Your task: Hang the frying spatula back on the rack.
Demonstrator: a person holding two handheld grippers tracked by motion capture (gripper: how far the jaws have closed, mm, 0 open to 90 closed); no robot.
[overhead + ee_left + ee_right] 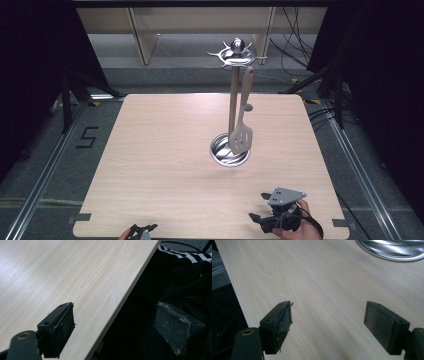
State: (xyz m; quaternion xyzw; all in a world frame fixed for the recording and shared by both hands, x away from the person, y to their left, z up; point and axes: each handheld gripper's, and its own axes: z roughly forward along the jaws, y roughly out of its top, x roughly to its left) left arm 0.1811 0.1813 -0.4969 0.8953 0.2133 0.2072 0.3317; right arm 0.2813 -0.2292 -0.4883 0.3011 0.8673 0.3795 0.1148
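The right gripper (261,220) hovers low over the near right part of the surface (165,165), jaws spread wide with nothing between them; its own view shows both pads (384,326) apart over bare wood. The left gripper (142,231) sits at the near edge, also released, with 1 jaw over the surface and the other hanging past the edge above the person's dark clothing.

The slotted spatula (242,125) hangs well ahead of the right gripper and slightly to its left, its handle hooked on the ring at the top of the utensil stand (233,90), its blade dangling just over the round steel base (229,150). The rim of that base (392,251) shows ahead of the right gripper and to its right in the right gripper view.

Judging from this, the spatula is the likely target, and the reach carries risks. The stand is tall on a small base: a sideways push from the gripper against the post or the hanging blade could tip it or slide it across the smooth wood. The spatula swings freely, so closing on the thin handle off-centre may knock it away. Lifting without first clearing the hook could drag the whole stand up. Whether the hook is open or closed is hard to tell at this distance.
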